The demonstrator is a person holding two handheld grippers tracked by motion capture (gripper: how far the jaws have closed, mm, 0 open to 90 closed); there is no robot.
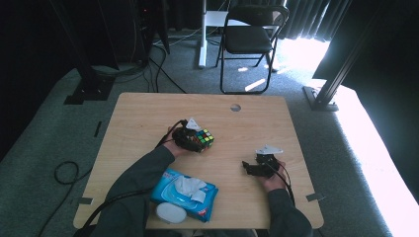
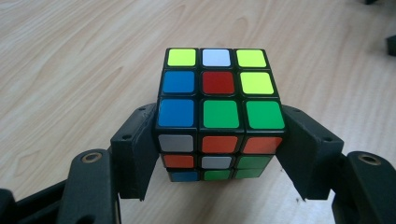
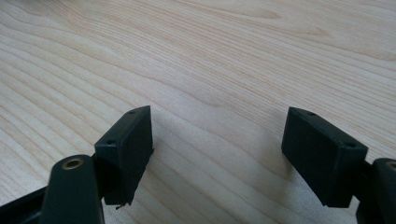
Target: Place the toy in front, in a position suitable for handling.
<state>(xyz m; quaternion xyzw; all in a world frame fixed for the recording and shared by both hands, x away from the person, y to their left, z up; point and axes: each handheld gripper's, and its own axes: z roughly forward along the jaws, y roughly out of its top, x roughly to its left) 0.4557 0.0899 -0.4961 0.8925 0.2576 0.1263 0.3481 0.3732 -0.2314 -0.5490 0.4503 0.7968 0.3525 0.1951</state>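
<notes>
Left gripper view has the puzzle cube point(image 2: 219, 112) wedged between the left gripper point(image 2: 219, 154) jaws, both pads pressed flat on its opposite sides, clamping it just over the wooden surface point(image 2: 70, 56). Off to its side, the right gripper point(image 3: 217, 154) rests released, bare wood between its jaws.

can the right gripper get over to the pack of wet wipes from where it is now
Probably yes. The right gripper rests on the table with its jaws open and nothing between them, and only bare wood lies between it and the pack of wet wipes. The left gripper holds the puzzle cube farther back, out of that path.
</notes>
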